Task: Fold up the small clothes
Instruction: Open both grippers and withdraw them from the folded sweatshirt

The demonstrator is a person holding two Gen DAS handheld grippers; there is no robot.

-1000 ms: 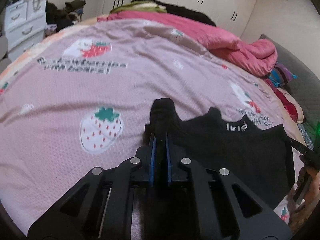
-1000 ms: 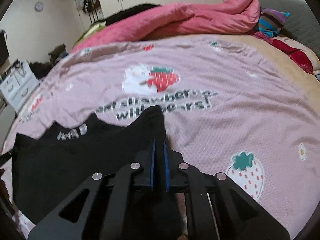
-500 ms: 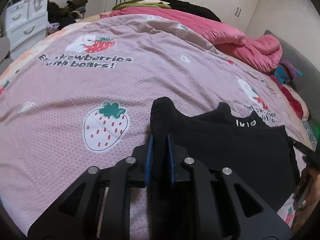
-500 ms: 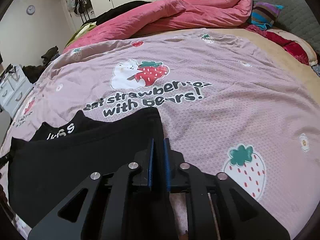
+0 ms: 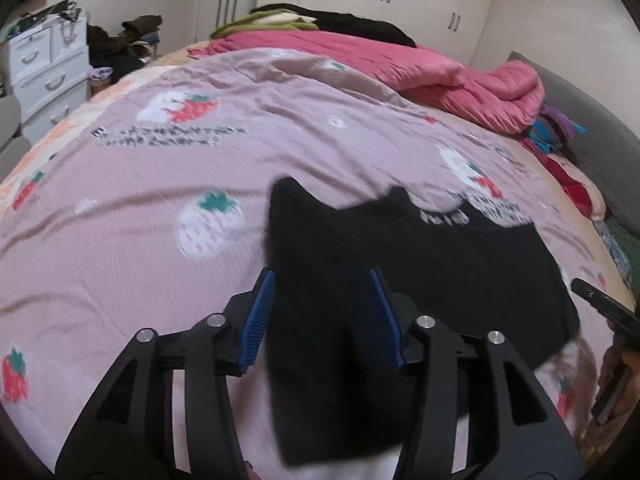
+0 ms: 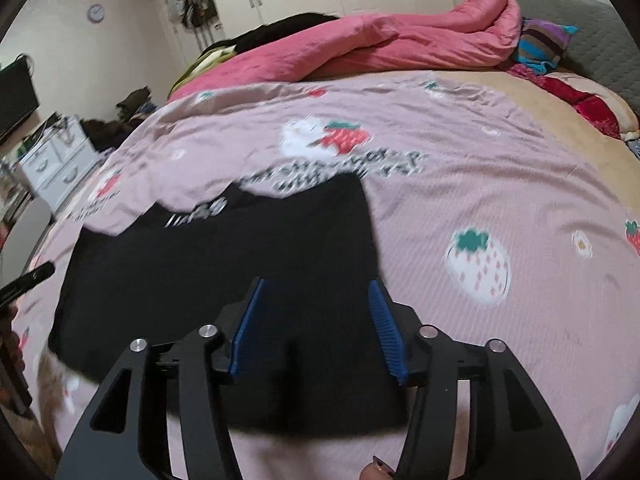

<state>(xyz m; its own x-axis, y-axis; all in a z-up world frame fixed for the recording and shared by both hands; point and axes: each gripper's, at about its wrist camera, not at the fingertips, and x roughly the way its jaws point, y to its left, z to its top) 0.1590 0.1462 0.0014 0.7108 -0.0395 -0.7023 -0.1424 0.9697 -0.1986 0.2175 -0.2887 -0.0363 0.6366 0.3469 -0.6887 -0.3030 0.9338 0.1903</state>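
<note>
- Garment [image 5: 420,264], black with a line of white lettering near its far edge, lies spread on the bed [image 5: 160,208] at the near edge, close to the person holding the tools.
- Left gripper [image 5: 324,312] stands over the garment's left end; its jaws have just been opening, and the blue pads [image 5: 258,316] now sit clear of the cloth, which runs between them without being pinched.
- Right gripper [image 6: 318,320] is over the right end in the same way: jaws just opened, pads [image 6: 386,328] apart, cloth between them but released.
- As a judgement, one step looks finished: the piece has been laid out or a first fold set down, and both ends let go. Whether it is one layer or already doubled I cannot tell.
- Still to do, it seems: further folds to bring it down to a small packet, and smoothing.
- Hard to read: both views are blurred, so the lettering [image 6: 198,214] cannot be made out, nor what kind of garment this is.
- The nearest hem is hidden under the gripper bodies, and the fisheye bends the edges.
- Farther off, a pink quilt [image 5: 440,76] is bunched along the bed's far edge.
- A white drawer unit [image 5: 48,68] stands by the wall beyond.
</note>
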